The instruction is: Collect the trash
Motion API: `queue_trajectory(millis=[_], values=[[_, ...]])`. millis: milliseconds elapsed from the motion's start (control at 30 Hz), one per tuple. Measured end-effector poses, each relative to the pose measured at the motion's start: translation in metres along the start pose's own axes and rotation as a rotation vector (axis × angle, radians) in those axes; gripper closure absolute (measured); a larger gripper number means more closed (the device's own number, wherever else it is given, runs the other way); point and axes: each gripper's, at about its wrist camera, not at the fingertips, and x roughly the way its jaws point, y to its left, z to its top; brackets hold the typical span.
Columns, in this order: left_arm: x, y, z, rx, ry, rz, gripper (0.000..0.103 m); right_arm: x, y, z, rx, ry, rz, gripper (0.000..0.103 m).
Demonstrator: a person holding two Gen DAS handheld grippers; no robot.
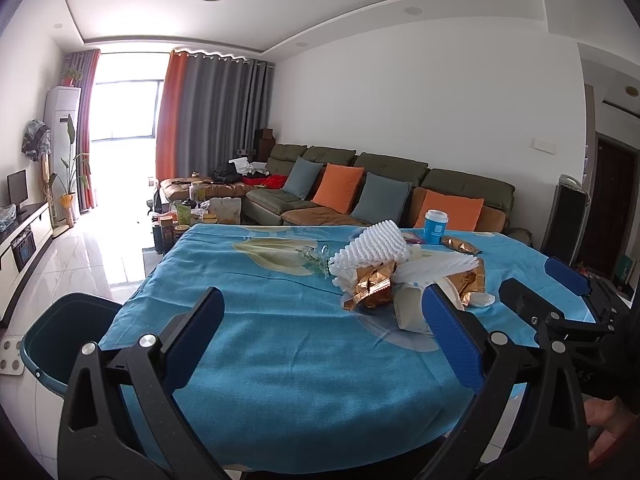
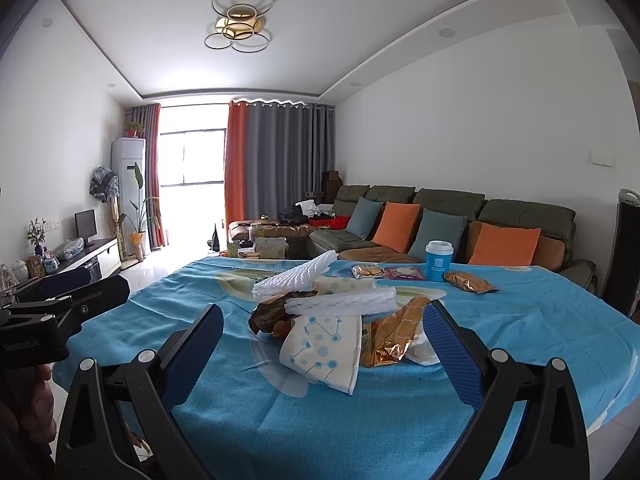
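Trash pile [image 2: 332,320] sits heaped on the blue tablecloth [image 2: 360,420], toward the middle of the table: white foam netting [image 2: 298,278] on top, gold foil wrappers [image 2: 390,338] and a folded white paper piece with blue dots [image 2: 324,350] beneath and in front. Loose items lie apart at the far edge: blue cup [image 2: 439,260], another gold wrapper [image 2: 468,282], two flat packets [image 2: 384,272]. Right gripper [image 2: 320,344] is spread wide, empty, lined up on the pile's near side; the paper piece lies between its fingers but is not touched. Left gripper [image 1: 324,320] is likewise released and empty, hovering over bare cloth left of the pile. Dark green bin [image 1: 60,332] stands beside the table's left edge. Judgement: step in hand is the first pick. Best taken low on one light piece, closing on the paper or a foil edge without pinching the cloth; the foam netting looks springy and may slip or drag neighbours.
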Motion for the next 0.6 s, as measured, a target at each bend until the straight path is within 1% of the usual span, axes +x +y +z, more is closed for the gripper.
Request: queue_trajectory(millis=[167,600], values=[[0.0000,0.0006,-0.0004,-0.004,-0.006,0.013,0.006,0.0010,0.0004,0.0003,0.003,0.001,0.007,0.007],[-0.0009,-0.0015,0.0007,0.004,-0.013,0.010,0.006,0.0001,-0.0021,-0.0013,0.012,0.001,-0.002,0.007]])
